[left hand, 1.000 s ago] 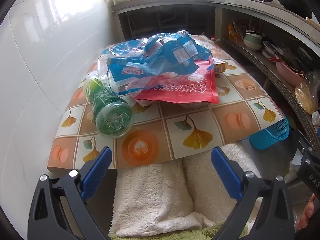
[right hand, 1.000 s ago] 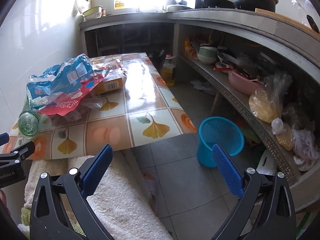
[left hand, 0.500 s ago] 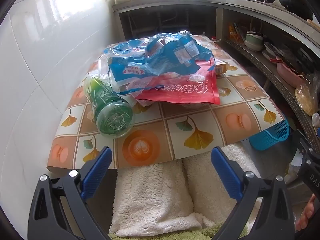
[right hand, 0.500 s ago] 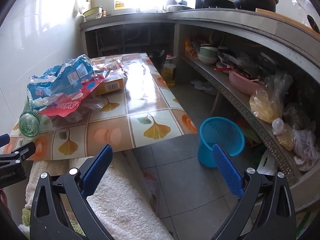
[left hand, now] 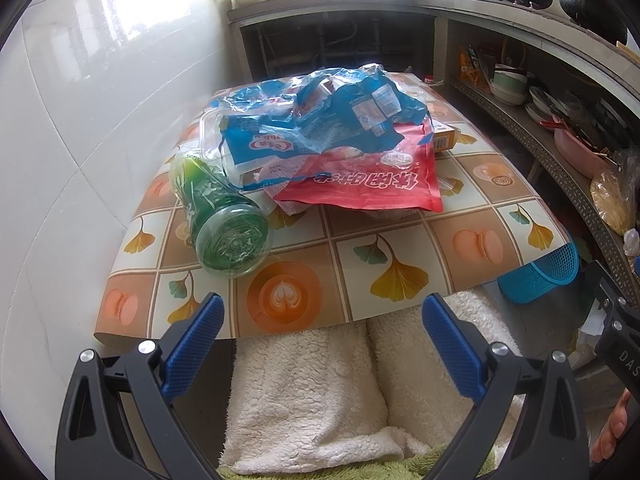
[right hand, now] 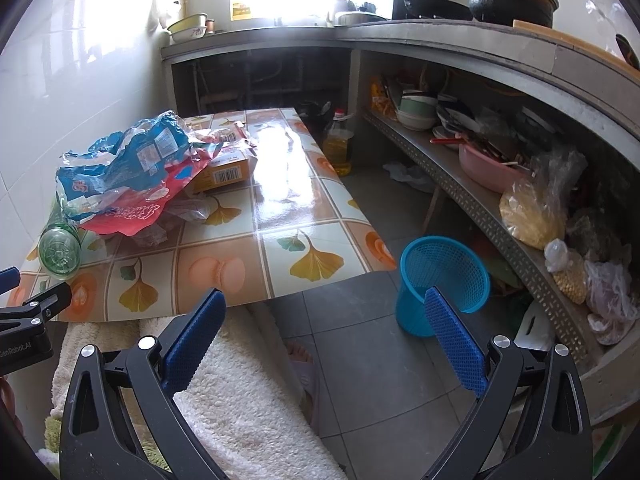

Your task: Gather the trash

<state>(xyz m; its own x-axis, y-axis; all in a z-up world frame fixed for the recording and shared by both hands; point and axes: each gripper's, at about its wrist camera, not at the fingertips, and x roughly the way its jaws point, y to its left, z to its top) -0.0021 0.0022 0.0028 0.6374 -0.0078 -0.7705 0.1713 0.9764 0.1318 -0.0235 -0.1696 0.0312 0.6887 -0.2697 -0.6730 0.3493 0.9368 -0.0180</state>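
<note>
Trash heaped at the wall side of the patterned counter [left hand: 400, 276]: blue wrapper [left hand: 320, 124] atop red bag [left hand: 372, 176], green bottle [left hand: 220, 212] on its side, touching the pile. Yellow box [right hand: 228, 172] partly beneath the wrappers. Blue basket [right hand: 440, 284] on floor beside counter. Left tongs [left hand: 322, 320] and right tongs [right hand: 324, 316] spread wide, gripping nothing, short of the counter edge.
</note>
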